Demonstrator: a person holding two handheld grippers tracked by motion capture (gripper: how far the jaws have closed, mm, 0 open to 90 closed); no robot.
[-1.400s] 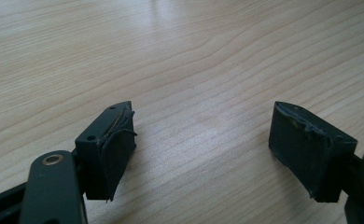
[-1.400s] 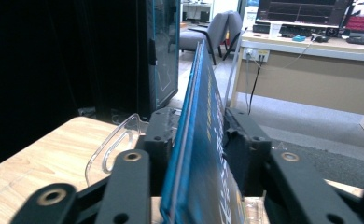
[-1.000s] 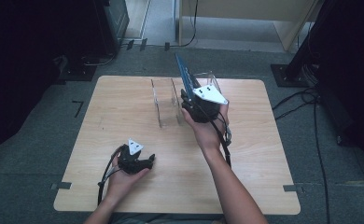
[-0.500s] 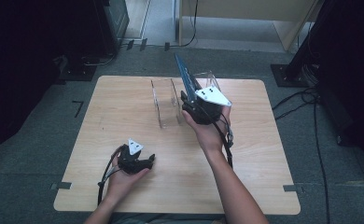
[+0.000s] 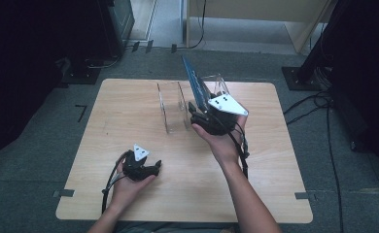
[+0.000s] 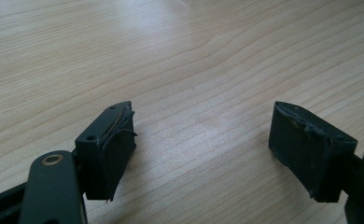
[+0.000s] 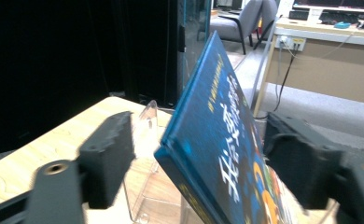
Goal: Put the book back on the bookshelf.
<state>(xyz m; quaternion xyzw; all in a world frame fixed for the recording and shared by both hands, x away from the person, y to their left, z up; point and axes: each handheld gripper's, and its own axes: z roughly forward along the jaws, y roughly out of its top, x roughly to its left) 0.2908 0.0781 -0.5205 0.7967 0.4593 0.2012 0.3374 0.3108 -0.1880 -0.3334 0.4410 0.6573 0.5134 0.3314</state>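
A blue hardcover book (image 5: 194,80) with yellow lettering stands tilted in a clear acrylic rack (image 5: 170,104) at the far middle of the wooden table (image 5: 129,111). My right gripper (image 5: 195,109) is at the book's lower end. Its jaws have just been opening. In the right gripper view the book (image 7: 217,130) passes between the spread jaws of the right gripper (image 7: 203,158), with a clear gap at the left pad (image 7: 112,154), so it is open. My left gripper (image 5: 154,168) rests low near the table's front left. It is open over bare wood (image 6: 171,46), and the left gripper (image 6: 201,149) has nothing between its pads.
The rack (image 7: 145,121) has several upright clear dividers, with vacant slots left of the book. Beyond the table's far edge are a dark cabinet (image 5: 114,19), a pale desk (image 5: 255,14) and cables on the grey floor. An office chair (image 7: 245,18) stands in the background.
The right gripper has drawn back slightly toward the person, and the book still leans in the rack. The left hand and its gripper have kept still.
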